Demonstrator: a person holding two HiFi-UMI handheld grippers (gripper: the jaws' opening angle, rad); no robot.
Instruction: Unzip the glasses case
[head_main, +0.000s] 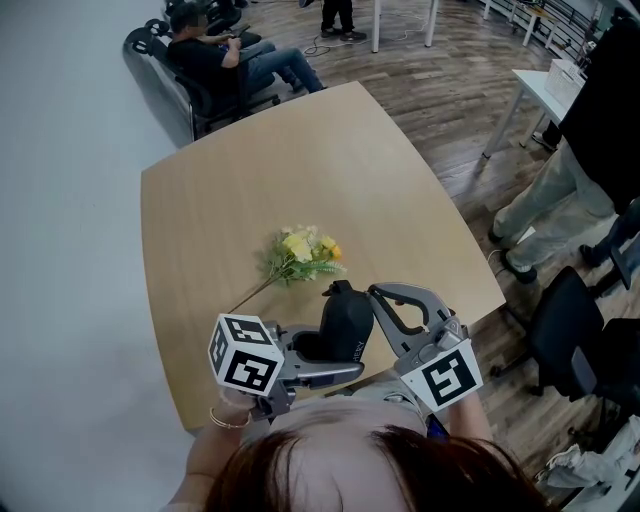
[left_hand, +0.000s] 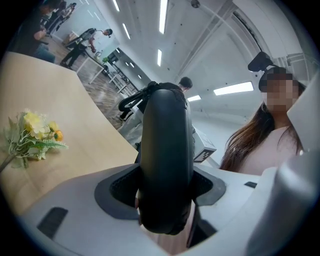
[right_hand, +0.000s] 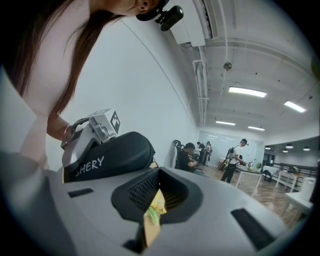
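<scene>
The black glasses case (head_main: 347, 318) stands on end over the near edge of the wooden table (head_main: 300, 170). My left gripper (head_main: 318, 355) is shut on its lower part, and in the left gripper view the case (left_hand: 165, 150) fills the space between the two pads, which press on its sides. My right gripper (head_main: 374, 293) is just right of the case's top, its jaws nearly together with nothing seen between them. In the right gripper view the case (right_hand: 107, 152) lies to the left, outside the narrow slit between the pads (right_hand: 142, 192).
A bunch of yellow artificial flowers (head_main: 300, 255) lies mid-table, beyond the case. A seated person (head_main: 230, 55) is at the far left. A standing person (head_main: 575, 170), a dark office chair (head_main: 570, 335) and a white table (head_main: 545, 85) are to the right.
</scene>
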